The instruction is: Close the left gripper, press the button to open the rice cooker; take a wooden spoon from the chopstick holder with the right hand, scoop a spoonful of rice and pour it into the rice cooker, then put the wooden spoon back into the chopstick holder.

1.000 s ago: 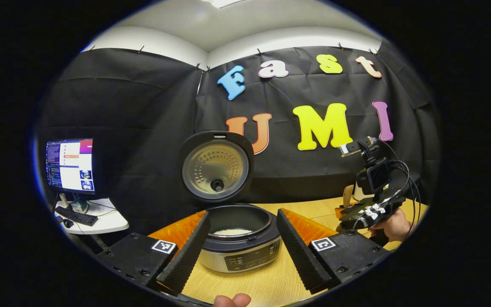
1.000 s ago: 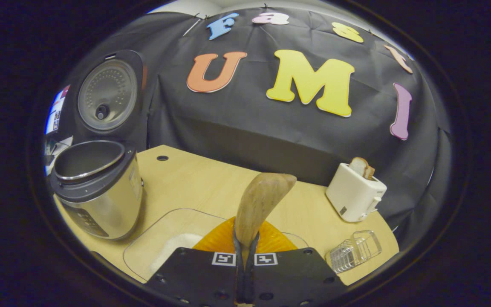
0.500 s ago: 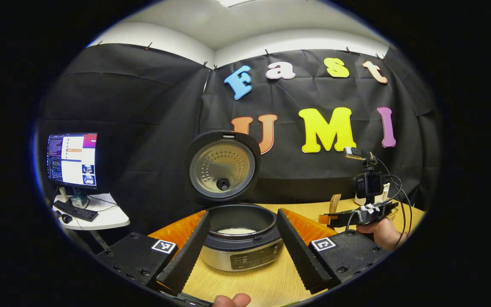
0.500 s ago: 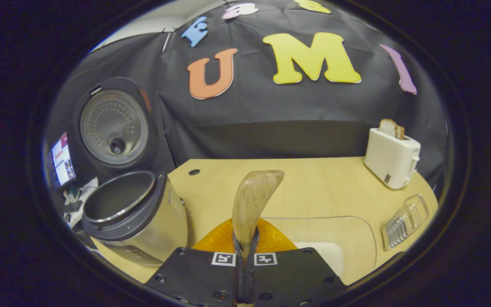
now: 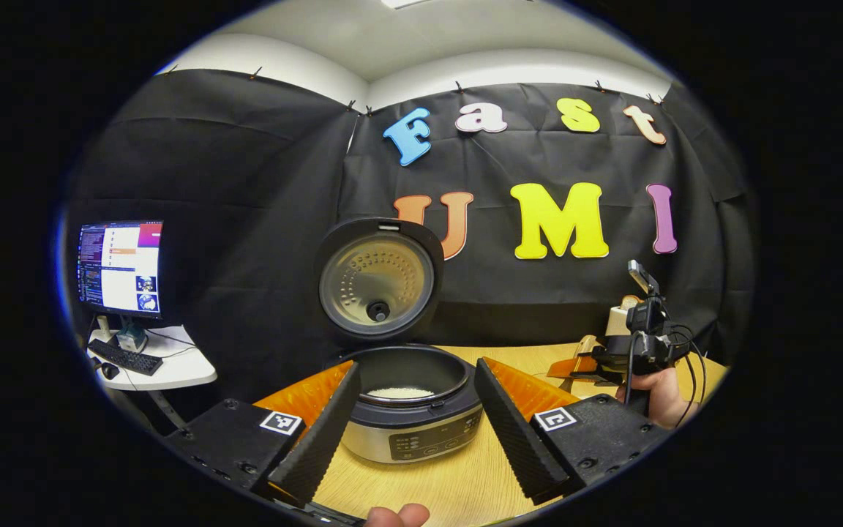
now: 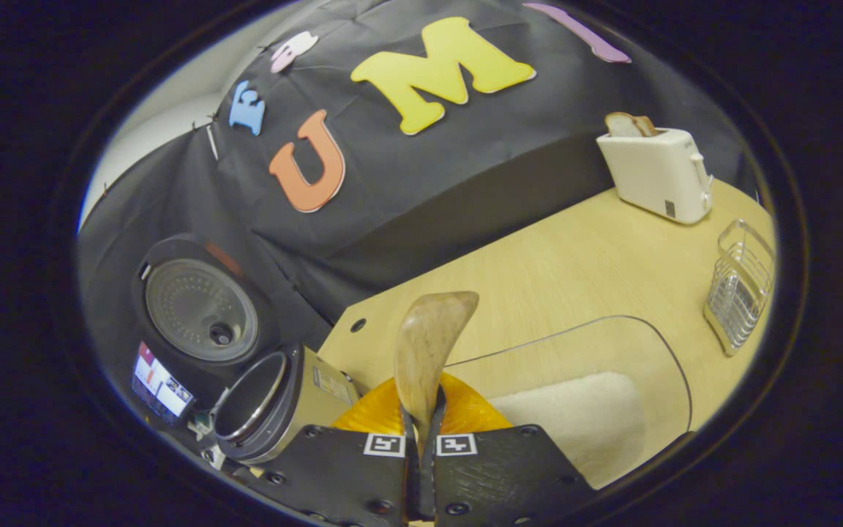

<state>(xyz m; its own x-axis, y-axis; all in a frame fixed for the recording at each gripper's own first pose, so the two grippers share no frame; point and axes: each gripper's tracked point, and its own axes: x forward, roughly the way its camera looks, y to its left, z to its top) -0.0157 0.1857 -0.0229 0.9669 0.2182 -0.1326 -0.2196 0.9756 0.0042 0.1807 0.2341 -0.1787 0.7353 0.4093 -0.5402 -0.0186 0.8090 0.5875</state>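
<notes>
Wooden spoon (image 6: 429,344) clamped in my right gripper (image 6: 421,439), axis forward | holder (image 6: 740,289) far right | left gripper (image 5: 414,424) wide.

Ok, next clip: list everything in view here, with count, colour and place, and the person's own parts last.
rice cooker: one, silver and black, lid up, white rice inside, on the table
wooden spoon: one, brown, held upright
clear container: one, transparent, white rice inside, beside the spoon
chopstick holder: one, clear, table's right edge
toaster: one, white, bread in the slot, far right
table: one, light wood
monitor: one, lit, on a white side desk
left gripper: open, around the cooker's front
right gripper: shut on the spoon
hand: holding the right gripper
</notes>
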